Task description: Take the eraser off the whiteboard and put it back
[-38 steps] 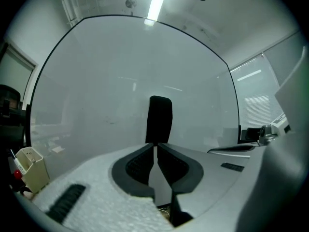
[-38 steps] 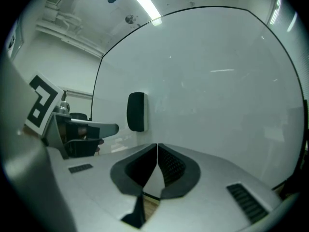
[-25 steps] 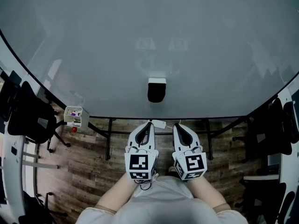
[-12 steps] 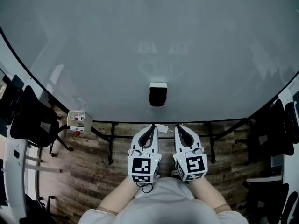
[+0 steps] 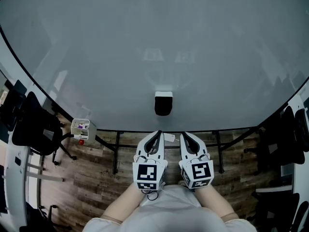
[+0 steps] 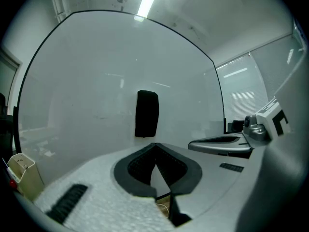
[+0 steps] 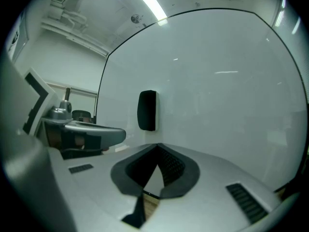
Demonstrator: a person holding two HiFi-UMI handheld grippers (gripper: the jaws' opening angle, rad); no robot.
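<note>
A black eraser (image 5: 163, 103) with a white top clings to the large whiteboard (image 5: 145, 42), near its lower edge. The left gripper view shows the eraser (image 6: 147, 113) straight ahead, and in the right gripper view the eraser (image 7: 147, 110) sits slightly left. My left gripper (image 5: 155, 133) and right gripper (image 5: 185, 135) are held side by side just short of the board, below the eraser and apart from it. Both are shut, tips meeting, with nothing between them. Each gripper view shows its own closed tips: left gripper (image 6: 154, 146), right gripper (image 7: 157, 146).
A small white marker box (image 5: 80, 128) hangs at the board's lower left. Black chairs stand at the left (image 5: 29, 124) and right (image 5: 285, 129). The board's stand legs (image 5: 116, 151) rise from a wooden floor (image 5: 91, 178).
Only the head view has drifted slightly. Both grippers stay shut side by side below the eraser, which remains on the board.
</note>
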